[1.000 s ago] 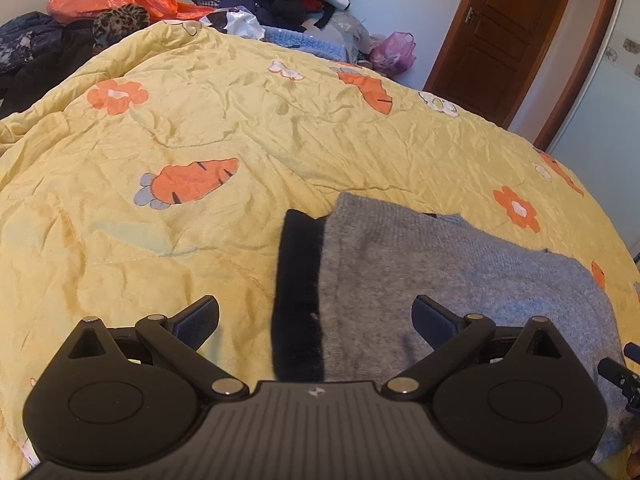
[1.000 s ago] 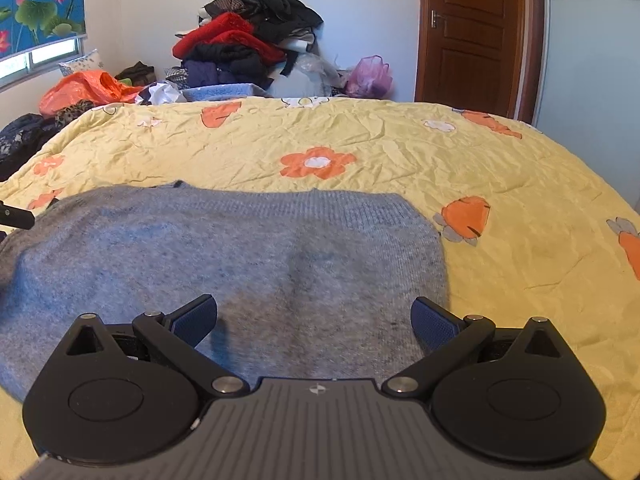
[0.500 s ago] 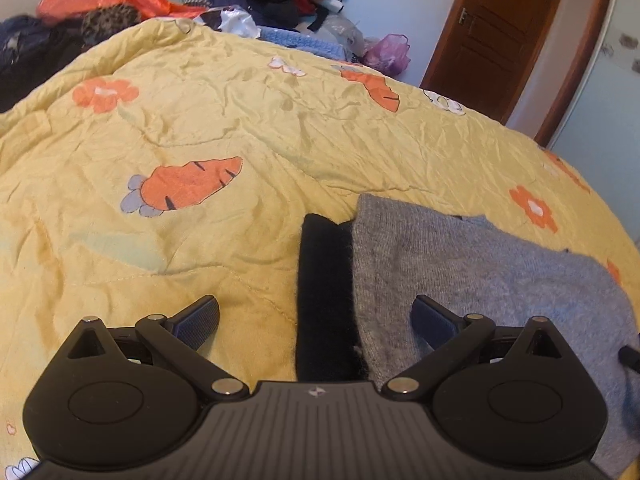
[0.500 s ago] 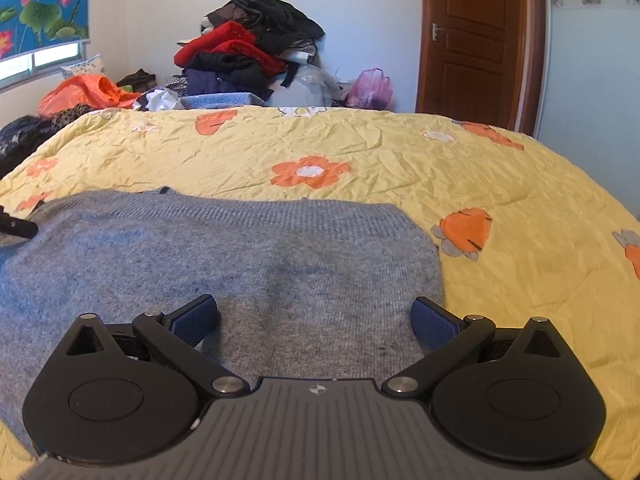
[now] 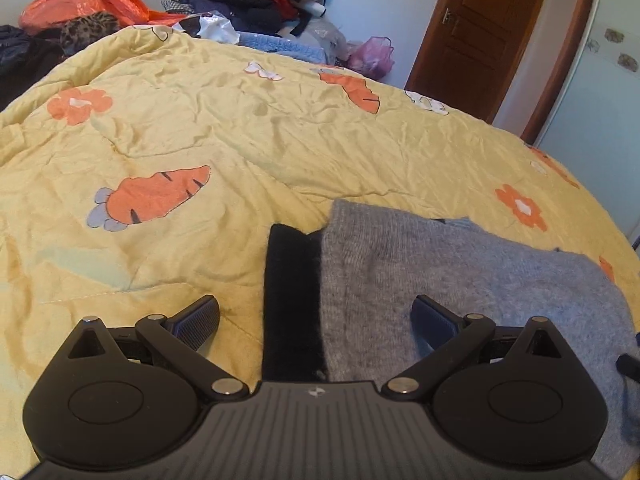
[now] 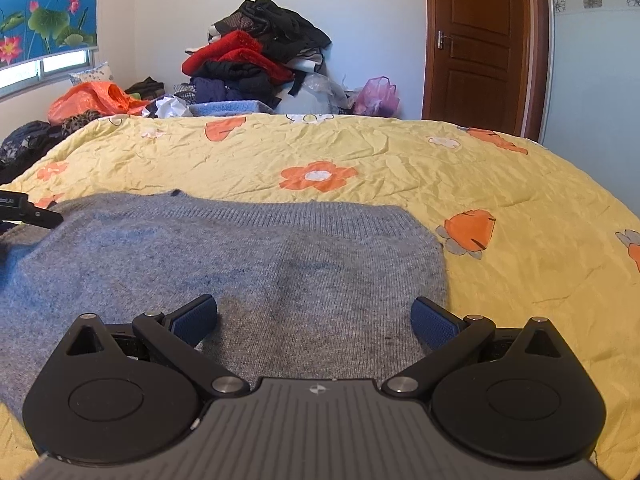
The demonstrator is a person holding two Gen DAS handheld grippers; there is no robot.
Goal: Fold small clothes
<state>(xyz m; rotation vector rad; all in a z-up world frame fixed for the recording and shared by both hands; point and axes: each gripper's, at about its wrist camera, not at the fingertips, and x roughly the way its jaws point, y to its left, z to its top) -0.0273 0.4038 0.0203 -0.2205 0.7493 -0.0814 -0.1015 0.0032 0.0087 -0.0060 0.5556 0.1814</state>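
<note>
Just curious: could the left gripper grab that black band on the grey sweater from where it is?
Probably yes: the left gripper is open, the black band lies right between its fingers, and nothing covers it.

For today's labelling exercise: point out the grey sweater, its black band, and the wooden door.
grey sweater (image 6: 248,264): right wrist view, middle of knit.
black band (image 5: 292,300): left wrist view, centre of strip.
wooden door (image 6: 480,40): right wrist view, upper panel.

Your left gripper (image 5: 316,320) shows matte black housing, twin round discs, silver pivot screws. Your right gripper (image 6: 314,320) matches it: ribbed grey centre plate, small logo, textured blue pads (image 6: 434,322).
</note>
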